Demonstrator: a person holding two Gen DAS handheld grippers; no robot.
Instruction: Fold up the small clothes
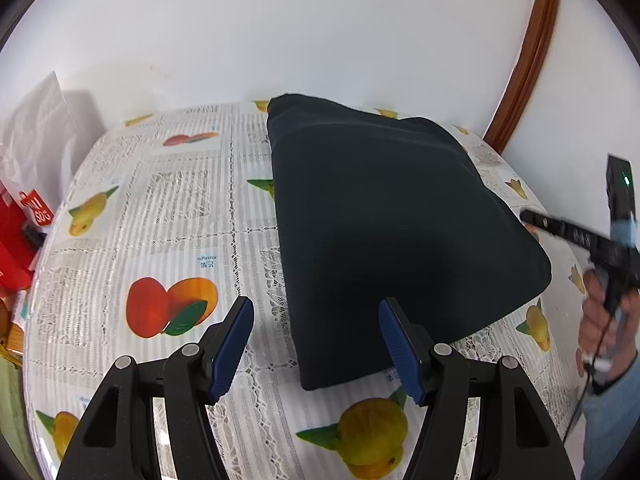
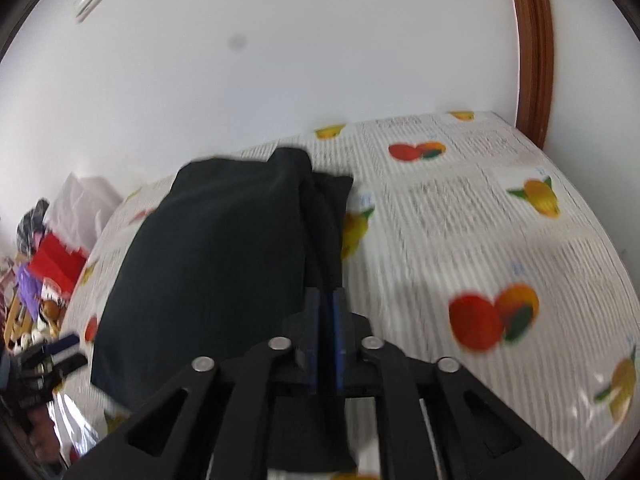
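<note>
A dark navy garment [image 1: 380, 220] lies folded flat on the fruit-print tablecloth [image 1: 180, 200]. My left gripper [image 1: 318, 344] is open just above the near corner of the cloth, one blue pad on each side, neither touching it. My right gripper [image 1: 527, 216] reaches in from the right, held by a hand [image 1: 604, 320], with its tip at the garment's right edge. In the blurred right wrist view my right gripper [image 2: 328, 297] has its pads almost together. Nothing shows between them, and the garment's [image 2: 220, 260] folded edge lies just ahead. My left gripper [image 2: 56, 354] shows at far left.
The table stands against a white wall, with a brown door frame [image 1: 532, 52] at the right. A red package [image 1: 16, 232] and a white bag [image 1: 36, 136] sit off the table's left side, amid more clutter [image 2: 44, 264]. Bare tablecloth [image 2: 460, 220] lies to the garment's right.
</note>
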